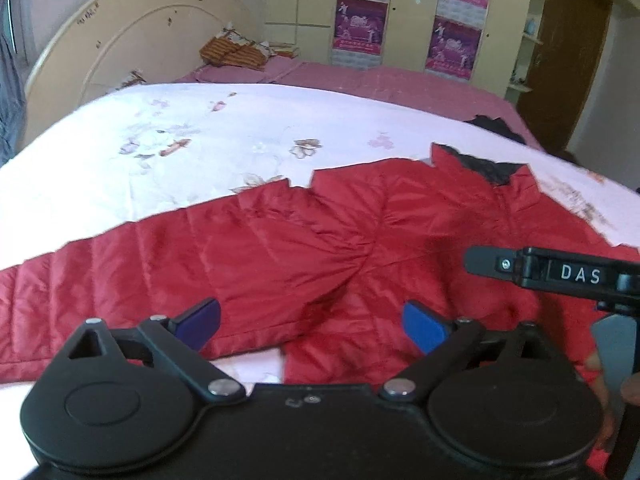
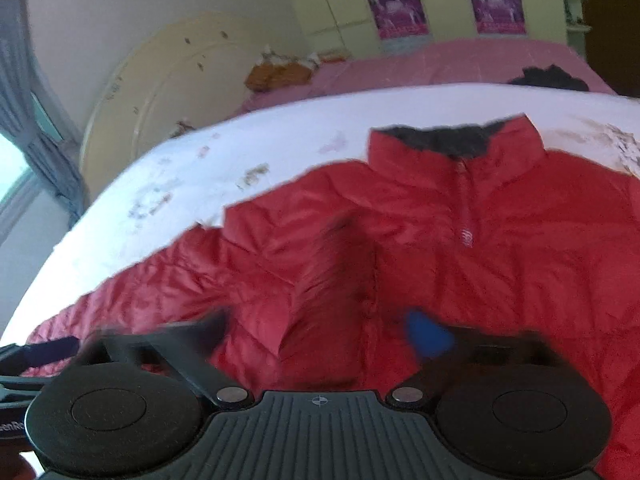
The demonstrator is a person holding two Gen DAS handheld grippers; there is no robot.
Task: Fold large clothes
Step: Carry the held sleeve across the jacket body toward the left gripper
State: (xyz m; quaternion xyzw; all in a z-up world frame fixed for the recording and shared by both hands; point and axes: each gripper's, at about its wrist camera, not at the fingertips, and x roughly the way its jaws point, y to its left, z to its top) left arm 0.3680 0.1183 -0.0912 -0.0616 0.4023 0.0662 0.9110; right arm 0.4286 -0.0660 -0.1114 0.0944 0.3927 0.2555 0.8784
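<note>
A red padded jacket (image 1: 360, 240) lies front up on the white floral quilt (image 1: 200, 148). Its collar (image 2: 456, 156) with dark lining is on the far side, and the zip (image 2: 464, 208) is closed. One sleeve (image 1: 100, 280) stretches out to the left. My left gripper (image 1: 312, 326) hovers over the jacket's near edge, open, with only fabric below its blue pads. My right gripper (image 2: 316, 330) is blurred and stands open over the jacket's chest, holding nothing. One of its black fingers (image 1: 492, 262) reaches in from the right in the left wrist view.
The bed has a cream curved headboard (image 1: 132, 40) at the far left and a pink sheet (image 1: 400, 84) beyond the quilt. An orange patterned cloth (image 1: 232, 54) lies by the pillows. A dark garment (image 2: 548, 78) sits at the far right. A wardrobe with posters (image 1: 452, 40) stands behind.
</note>
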